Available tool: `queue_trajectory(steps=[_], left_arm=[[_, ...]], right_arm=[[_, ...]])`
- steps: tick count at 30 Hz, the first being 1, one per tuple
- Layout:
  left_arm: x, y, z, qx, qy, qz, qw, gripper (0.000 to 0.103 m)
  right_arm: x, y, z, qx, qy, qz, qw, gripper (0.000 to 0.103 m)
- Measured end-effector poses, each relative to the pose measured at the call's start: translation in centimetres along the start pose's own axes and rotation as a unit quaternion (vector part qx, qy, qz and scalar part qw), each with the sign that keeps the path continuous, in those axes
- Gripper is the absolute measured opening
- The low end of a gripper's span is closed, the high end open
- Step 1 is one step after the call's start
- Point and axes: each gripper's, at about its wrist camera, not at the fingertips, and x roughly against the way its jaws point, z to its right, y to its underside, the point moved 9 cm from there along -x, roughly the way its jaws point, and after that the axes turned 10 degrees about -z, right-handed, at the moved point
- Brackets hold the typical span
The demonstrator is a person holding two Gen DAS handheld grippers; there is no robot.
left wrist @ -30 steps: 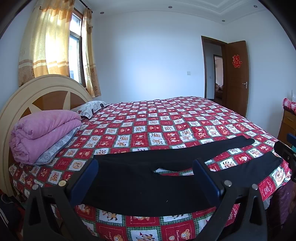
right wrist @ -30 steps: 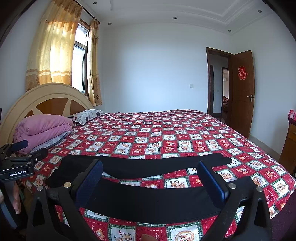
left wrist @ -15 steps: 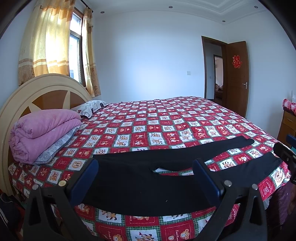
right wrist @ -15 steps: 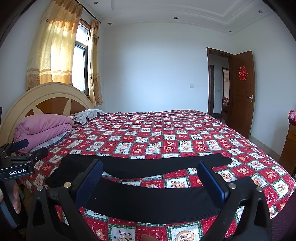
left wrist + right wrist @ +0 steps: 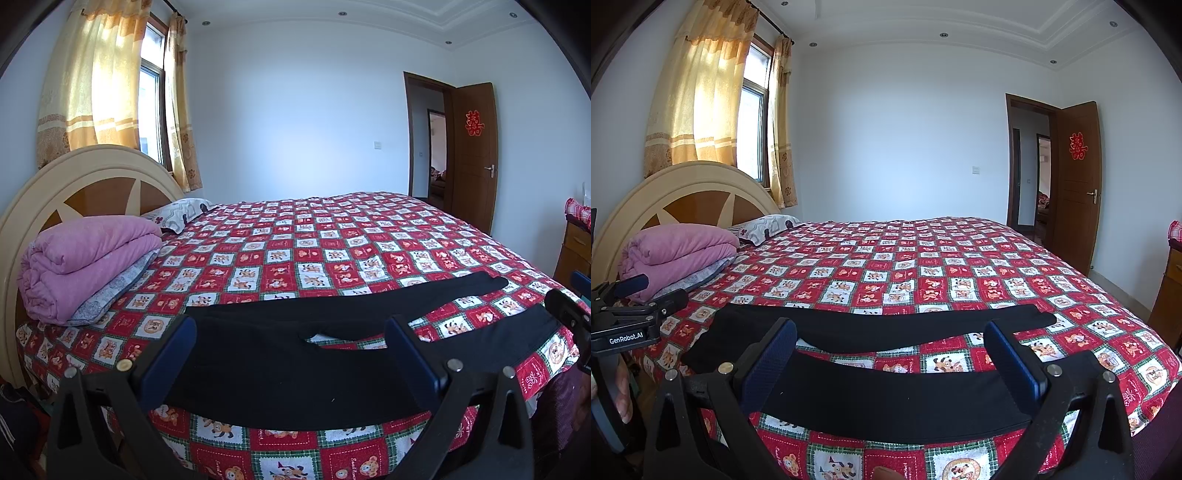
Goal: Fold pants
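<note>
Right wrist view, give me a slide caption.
Open right gripper above black pants spread flat on the bed.

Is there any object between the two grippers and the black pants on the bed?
Nothing visible. The black pants lie flat on the bedspread, directly ahead of the open left gripper and open right gripper.

Daylight through the window (image 5: 151,110) (fisheye-bent edges), corners perhaps vignetted.
</note>
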Motion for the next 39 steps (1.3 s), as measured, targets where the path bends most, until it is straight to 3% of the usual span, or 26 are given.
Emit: queue_trajectory(steps=[39], left_arm=[[-1.2, 1.3, -0.3, 0.004, 0.005, -0.01, 0.9999, 0.103]], right_arm=[[-1.1, 1.1, -1.1, 0.016, 0.0, -0.018, 1.0, 0.102]])
